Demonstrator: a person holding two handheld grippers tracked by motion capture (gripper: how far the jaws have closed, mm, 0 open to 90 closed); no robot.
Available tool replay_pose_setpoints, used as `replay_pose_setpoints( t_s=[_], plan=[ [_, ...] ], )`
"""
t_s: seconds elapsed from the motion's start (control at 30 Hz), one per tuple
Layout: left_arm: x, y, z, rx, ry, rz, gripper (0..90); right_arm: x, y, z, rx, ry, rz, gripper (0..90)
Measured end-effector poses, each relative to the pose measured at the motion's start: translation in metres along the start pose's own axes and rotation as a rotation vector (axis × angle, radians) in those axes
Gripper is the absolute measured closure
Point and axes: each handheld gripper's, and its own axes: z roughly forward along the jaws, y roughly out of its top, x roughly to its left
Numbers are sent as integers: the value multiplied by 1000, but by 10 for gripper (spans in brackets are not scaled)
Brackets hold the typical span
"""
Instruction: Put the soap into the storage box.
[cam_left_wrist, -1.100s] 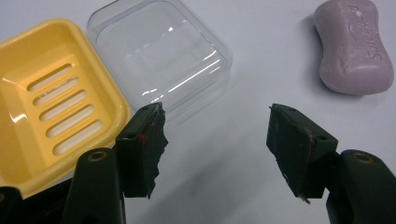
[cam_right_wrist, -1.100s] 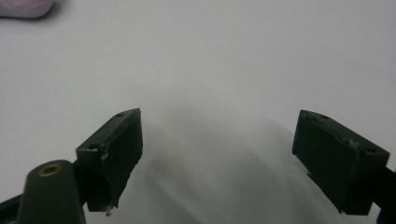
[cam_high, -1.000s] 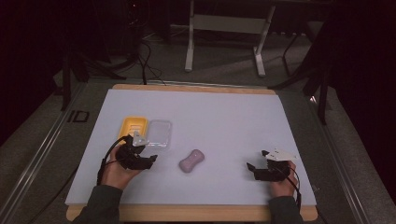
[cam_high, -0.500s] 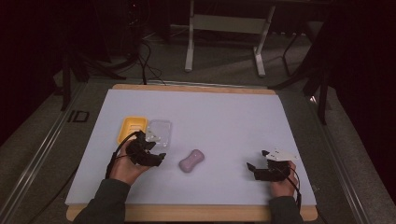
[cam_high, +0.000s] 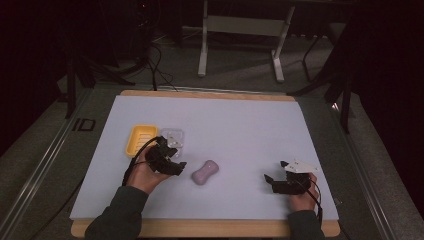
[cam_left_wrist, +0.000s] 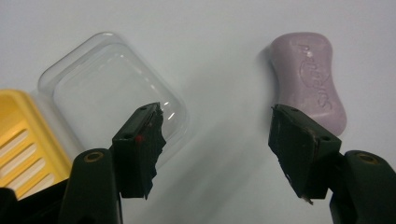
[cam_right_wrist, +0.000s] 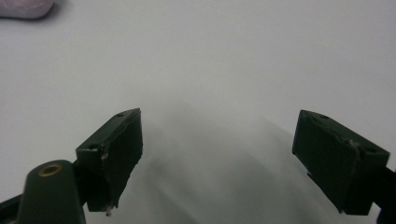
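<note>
A lilac soap bar (cam_high: 206, 172) lies on the white mat, just right of my left gripper (cam_high: 176, 159). In the left gripper view the soap (cam_left_wrist: 310, 79) sits beyond the right jaw and a clear plastic lid (cam_left_wrist: 112, 88) beyond the left jaw, next to a yellow soap dish (cam_left_wrist: 18, 140). My left gripper (cam_left_wrist: 217, 112) is open; its jaws have just been opening, with only bare mat between them. My right gripper (cam_high: 274, 171) rests open near the front right of the mat, and in its own view (cam_right_wrist: 219, 121) nothing lies between its jaws.
The yellow dish (cam_high: 141, 139) and clear lid (cam_high: 173, 136) sit side by side left of centre. The mat (cam_high: 240, 125) covers a wooden-edged table. Beyond the far edge are a metal stand (cam_high: 240, 30) and cables on the floor. The soap's edge (cam_right_wrist: 23, 7) shows far off.
My left hand has moved right and a little away from me, from in front of the dish and lid to beside the soap. The right hand has stayed put.
</note>
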Motion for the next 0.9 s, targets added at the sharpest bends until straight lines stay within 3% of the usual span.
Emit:
replay_pose_setpoints(
  t_s=[0.9],
  plan=[
    [-15, 24, 19, 58, -59, 25, 352, 0, 0, -1, -5, -1, 7, 158]
  ],
)
